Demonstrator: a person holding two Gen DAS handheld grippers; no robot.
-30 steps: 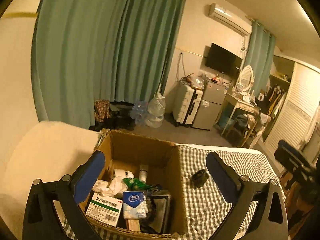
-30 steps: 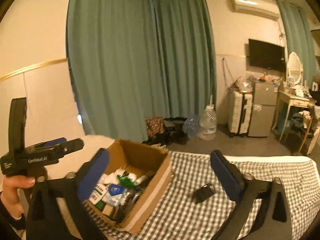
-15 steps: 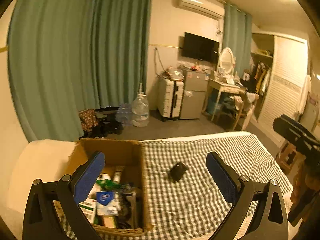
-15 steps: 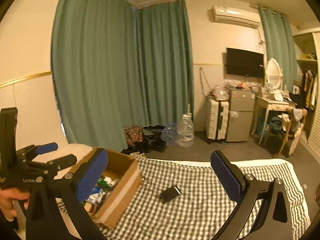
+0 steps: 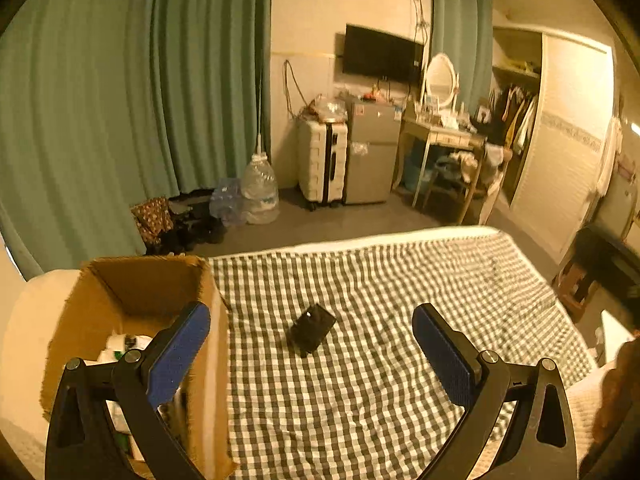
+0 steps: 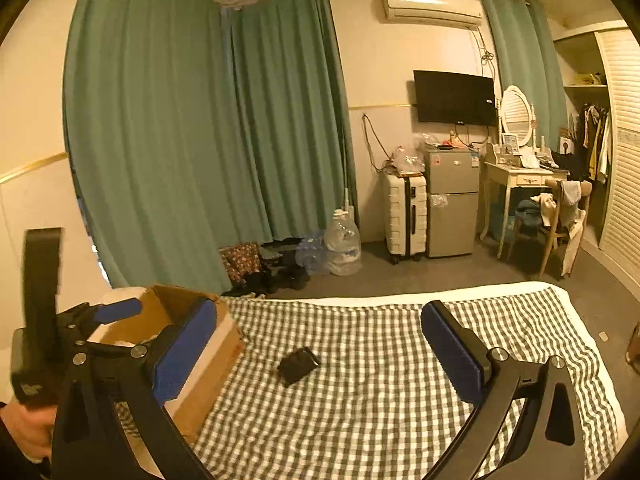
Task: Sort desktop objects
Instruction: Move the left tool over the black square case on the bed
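A small black object (image 5: 312, 328) lies on the checked cloth (image 5: 380, 380), just right of the cardboard box (image 5: 132, 288). Both the left gripper (image 5: 310, 350) and the right gripper (image 6: 318, 350) hover with fingers spread wide, empty. Green curtains (image 6: 180, 140) and a fridge (image 6: 452, 200) stand behind. Only the left view shows the box's contents; only the right view shows the air conditioner (image 6: 432, 6) fully.

I swung my left gripper (image 5: 310, 350) rightward, away from the cardboard box (image 5: 132, 300), which slid to the left edge of its view; the small black object (image 5: 312, 329) came between its fingers. My right gripper (image 6: 318, 354) turned likewise and centred on it.
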